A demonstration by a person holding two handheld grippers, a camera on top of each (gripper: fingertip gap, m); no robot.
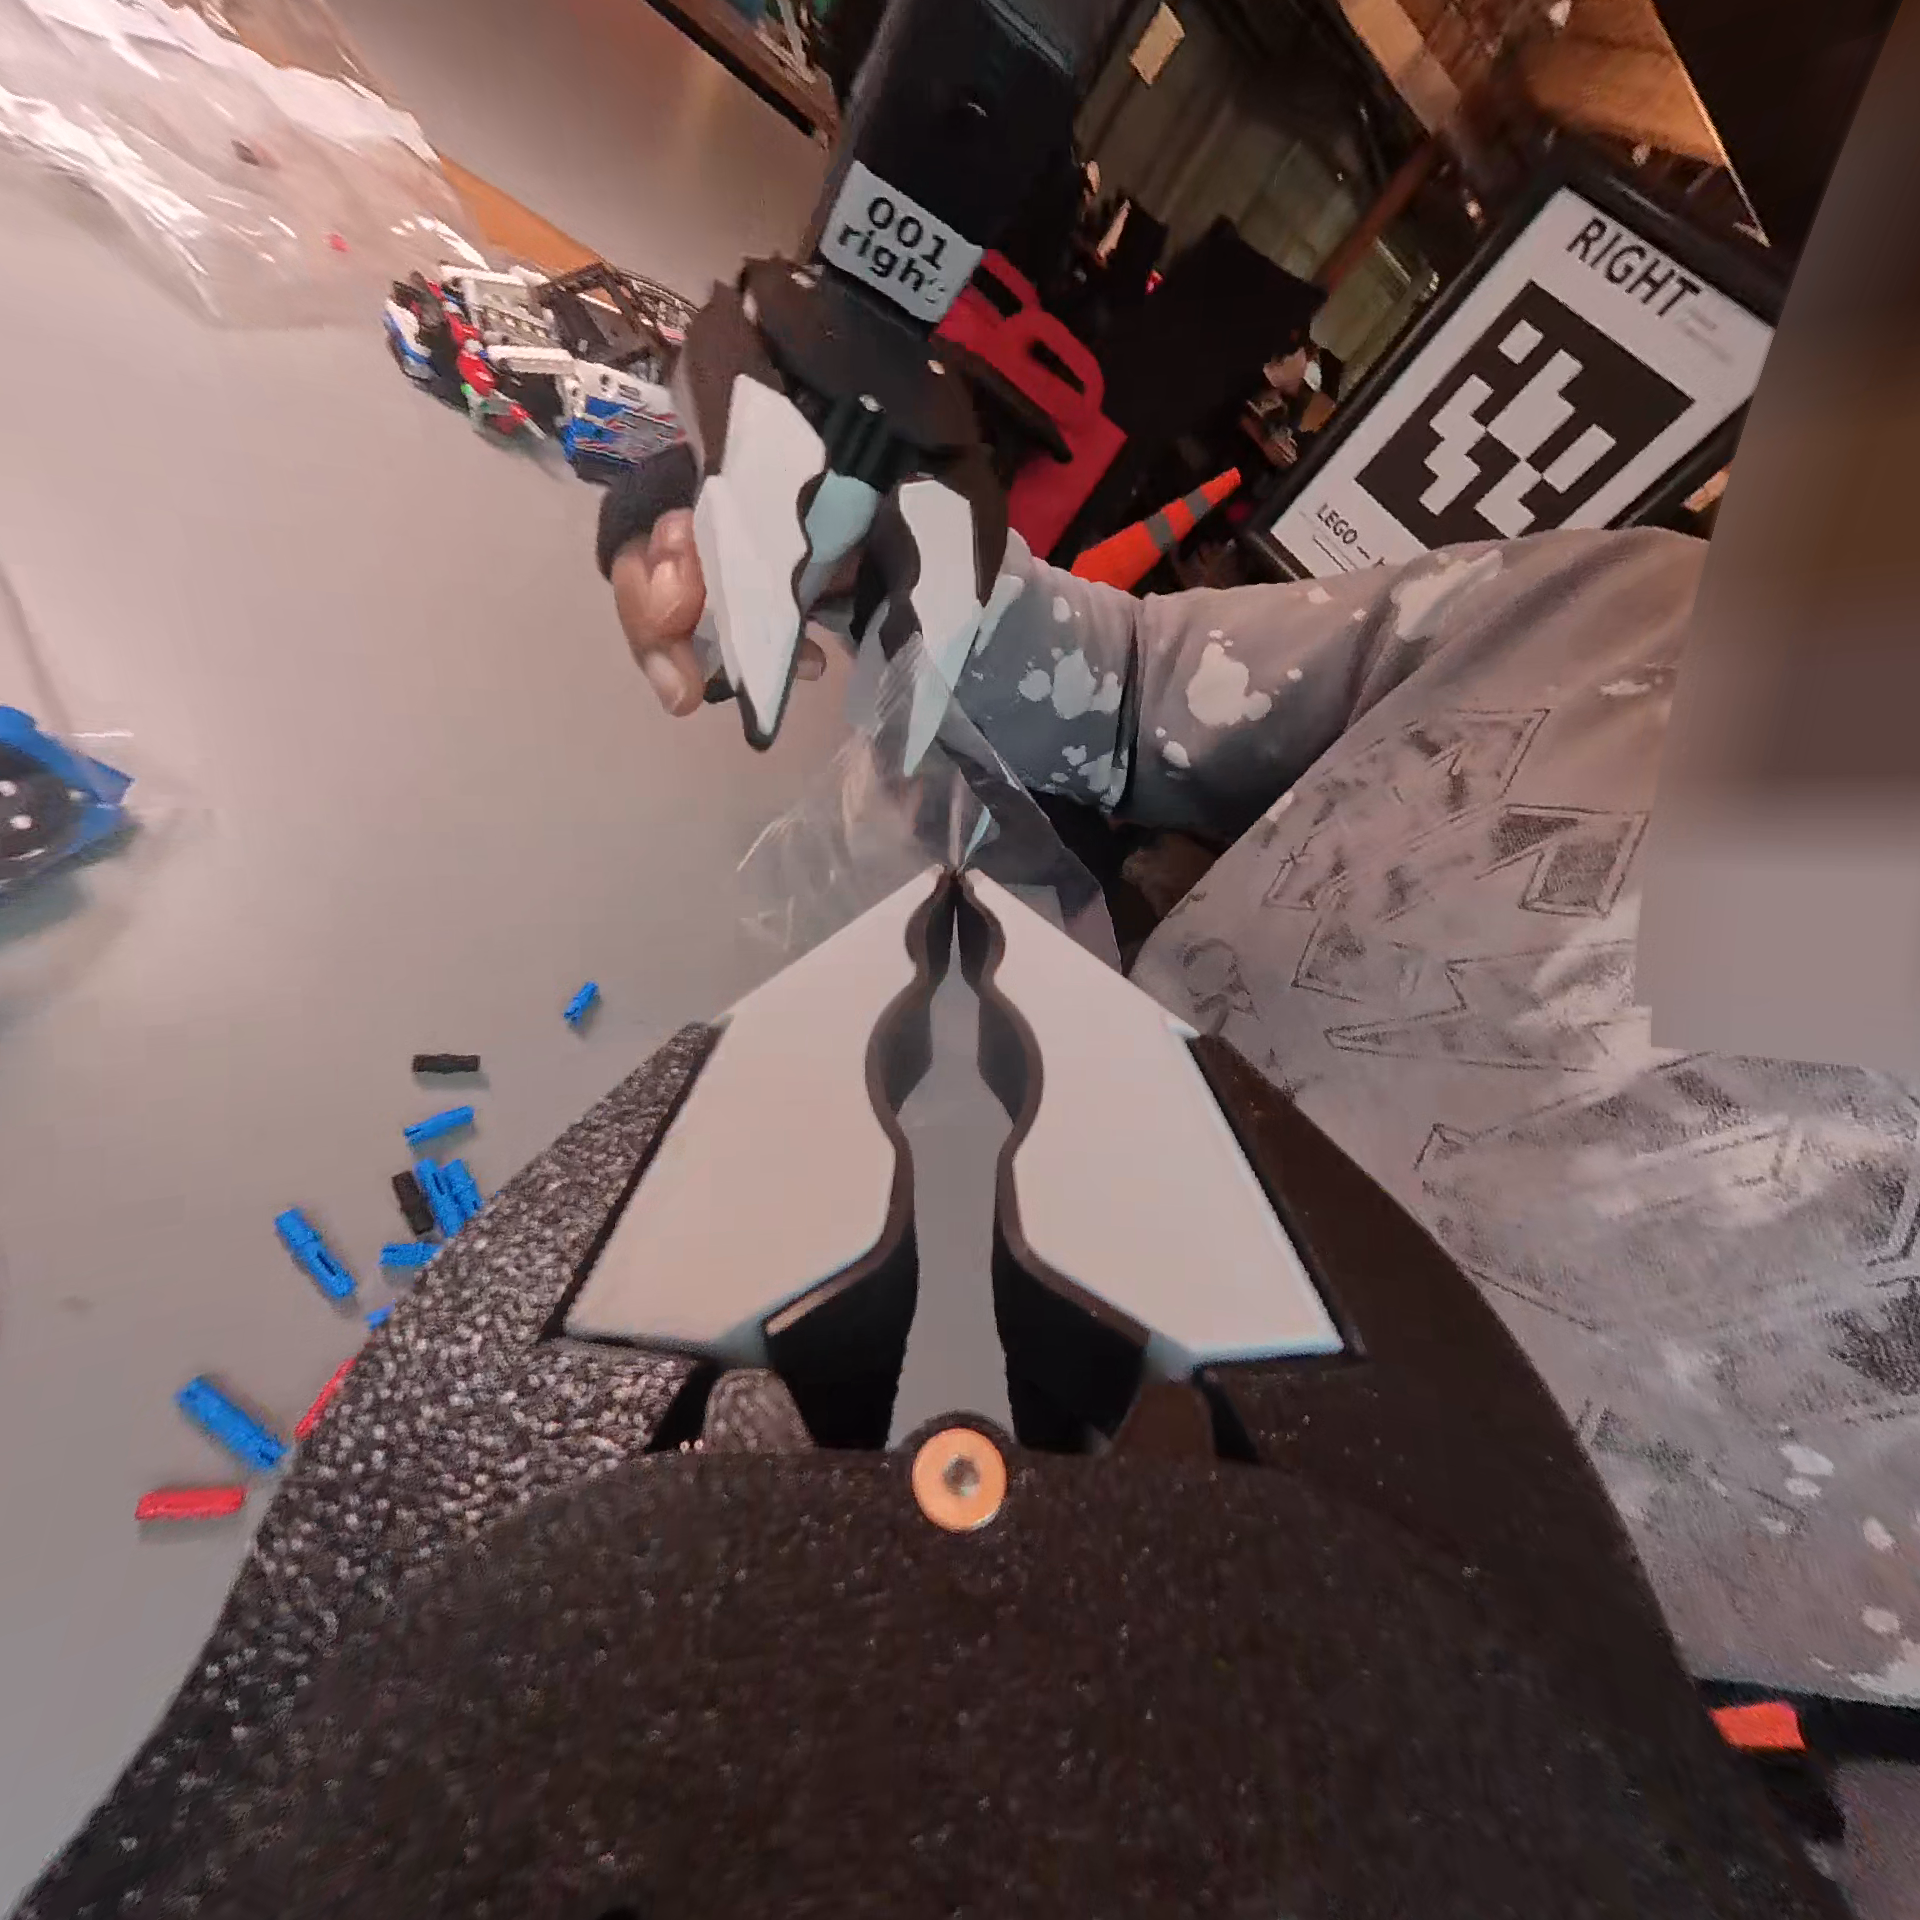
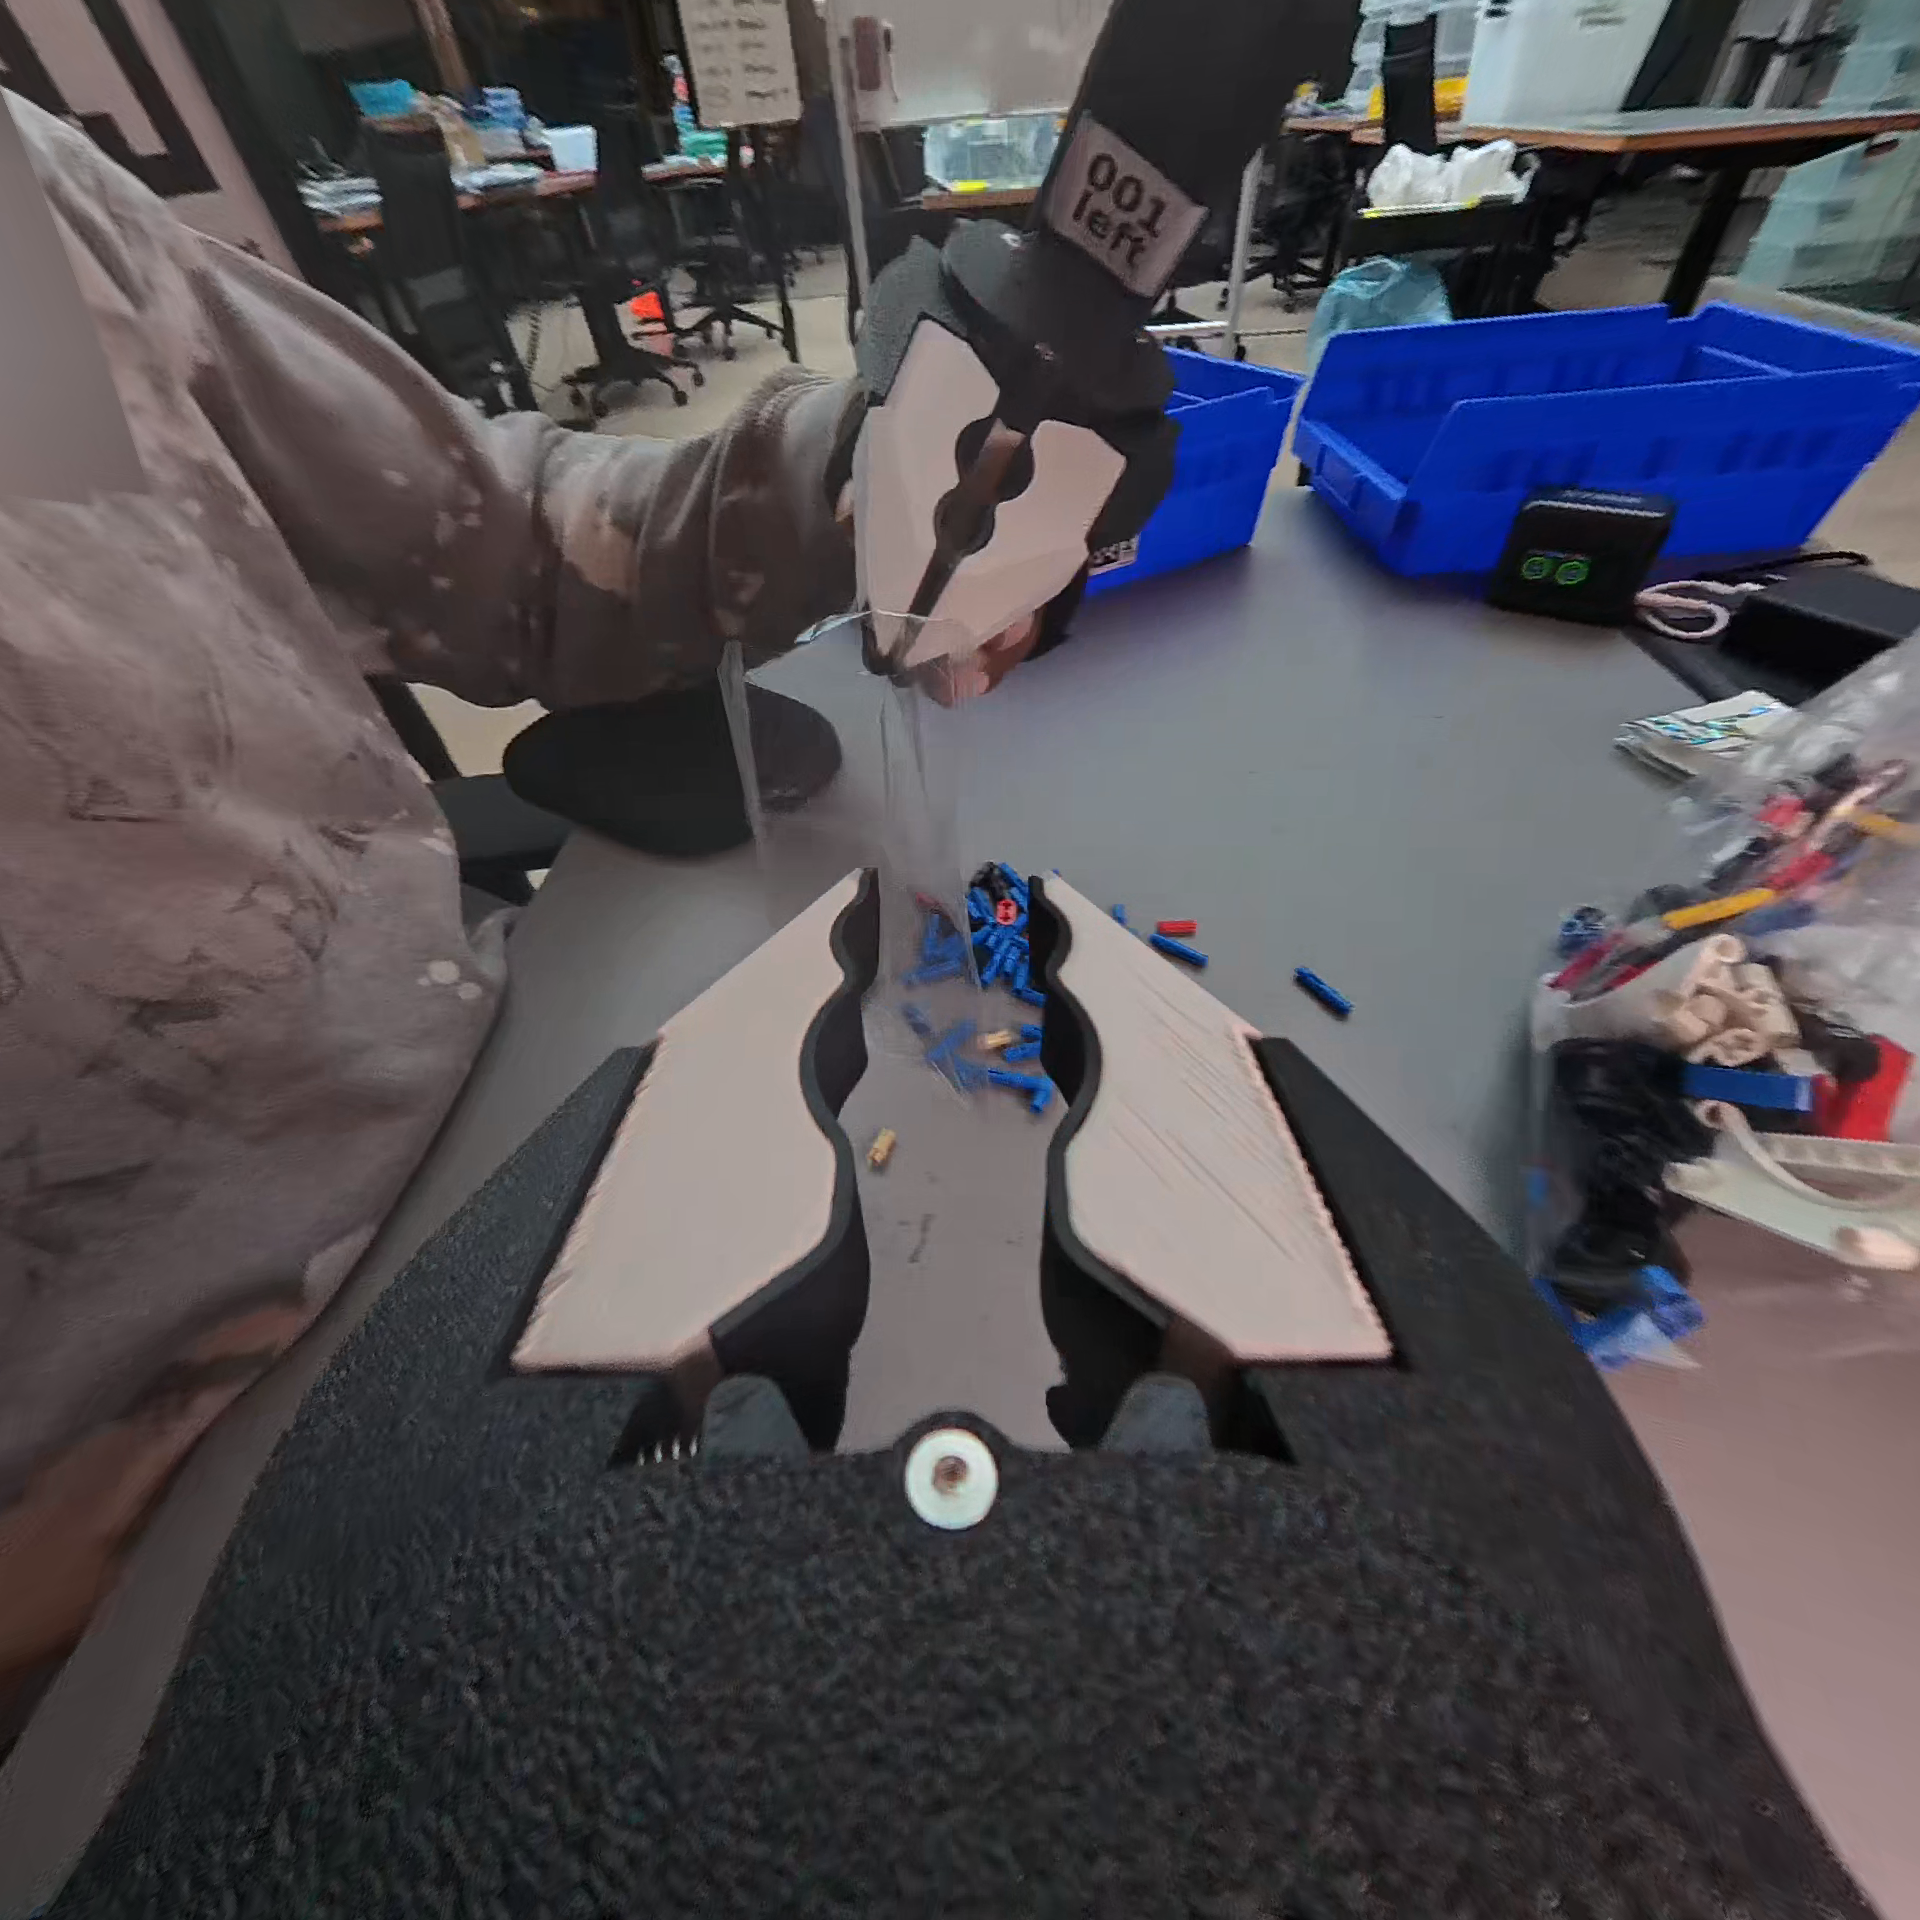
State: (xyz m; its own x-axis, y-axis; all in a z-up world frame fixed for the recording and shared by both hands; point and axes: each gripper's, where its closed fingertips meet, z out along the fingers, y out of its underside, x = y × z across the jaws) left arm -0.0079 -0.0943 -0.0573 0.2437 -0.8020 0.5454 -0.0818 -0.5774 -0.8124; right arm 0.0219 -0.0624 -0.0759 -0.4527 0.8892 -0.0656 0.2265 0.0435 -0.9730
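My left gripper (image 1: 956,883) is shut at the tips on a clear plastic bag (image 1: 904,717) and holds it up above the grey table (image 2: 1299,748). In the right wrist view the left gripper (image 2: 899,660) shows farther off, with the bag (image 2: 914,790) hanging down from it. My right gripper (image 2: 951,894) is open, and the bag's lower end hangs between its fingers. It also shows in the left wrist view (image 1: 842,738). Several small blue, red and black pins (image 2: 997,945) lie on the table under the bag, and more are scattered at the left (image 1: 442,1195).
Two blue bins (image 2: 1558,416) and a black device with green lights (image 2: 1579,551) stand at the back. A clear bag of mixed toy pieces (image 2: 1745,997) lies at the right. A built toy model (image 1: 540,353) and crumpled clear bags (image 1: 208,135) lie farther off. A person's grey sleeve (image 2: 312,623) is on the left. One gripper's finger ends stand about 6 cm off the other's.
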